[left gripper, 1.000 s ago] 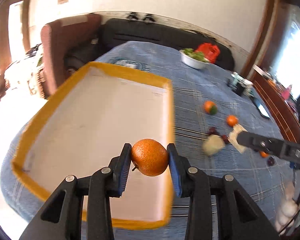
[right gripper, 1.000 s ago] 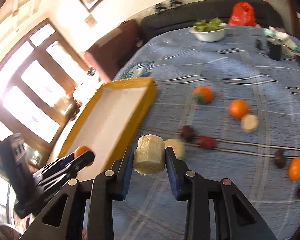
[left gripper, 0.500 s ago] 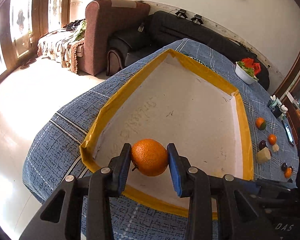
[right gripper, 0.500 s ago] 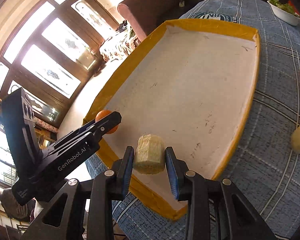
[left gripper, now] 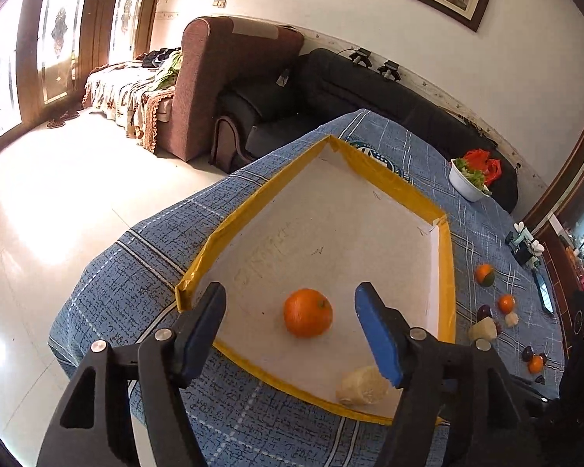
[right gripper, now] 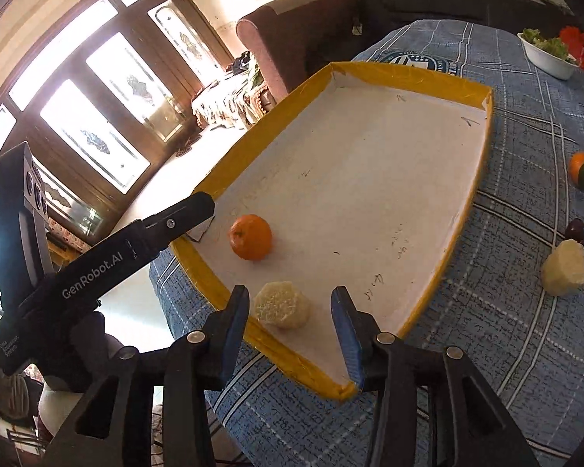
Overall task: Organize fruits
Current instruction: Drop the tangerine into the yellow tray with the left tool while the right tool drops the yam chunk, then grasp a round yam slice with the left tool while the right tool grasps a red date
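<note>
A shallow tray with a yellow rim (left gripper: 446, 264) and white floor lies on the blue checked tablecloth; it also shows in the right wrist view (right gripper: 482, 148). An orange (left gripper: 308, 312) (right gripper: 251, 236) lies on the tray floor near its near end. My left gripper (left gripper: 290, 327) is open and empty just above the orange. A pale cut sugarcane piece (right gripper: 281, 304) (left gripper: 363, 386) lies in the tray's near corner. My right gripper (right gripper: 290, 329) is open and empty over it. The left gripper's arm (right gripper: 136, 241) shows beside the tray.
More fruit lies on the cloth right of the tray: an orange-and-green fruit (right gripper: 582, 170), another pale piece (right gripper: 565, 268), dark plums (right gripper: 576, 229), small oranges (left gripper: 506, 303). A white salad bowl (right gripper: 547, 54) stands far back. Sofas (left gripper: 331, 89) lie beyond the table edge.
Both grippers have opened. The orange has dropped from the left gripper onto the tray floor and the pale piece from the right gripper into the tray's near corner.
</note>
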